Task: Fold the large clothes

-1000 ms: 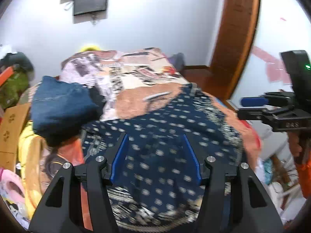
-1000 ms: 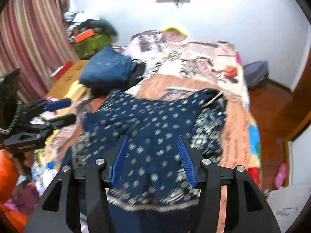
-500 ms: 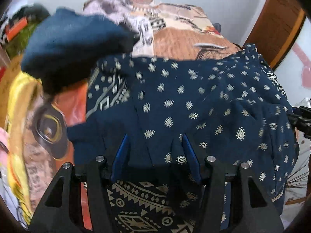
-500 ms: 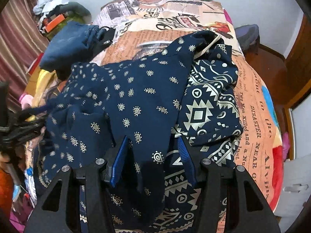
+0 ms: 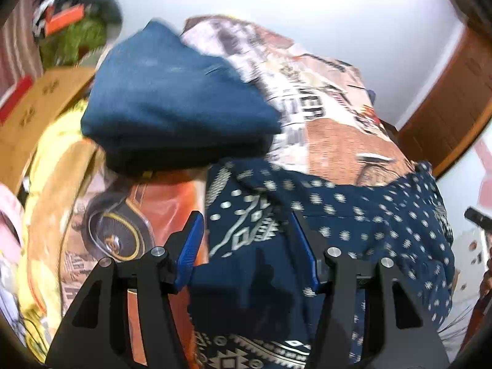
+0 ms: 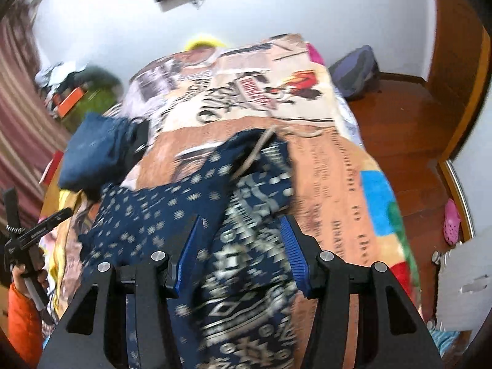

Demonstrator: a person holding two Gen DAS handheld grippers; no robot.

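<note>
A large navy garment with small white motifs and a geometric border lies crumpled on the printed bed blanket. My left gripper hovers low over its left edge, jaws apart, with cloth under the gap but no pad pressing on it. In the right wrist view the same garment runs from centre left to the bottom. My right gripper stands open above its geometric-patterned part. The left gripper's body shows at the left edge there, held by a hand in an orange sleeve.
A folded pile of blue denim sits on the bed just beyond the garment's left end. A cardboard box and clutter stand left of the bed. To the right are wooden floor, a dark bag and a pink shoe.
Both grippers have dropped closer to the bed and rolled. The left one slid left to the garment's edge near the denim pile; the right one shifted toward the patterned right side. Jaw gaps look unchanged.
</note>
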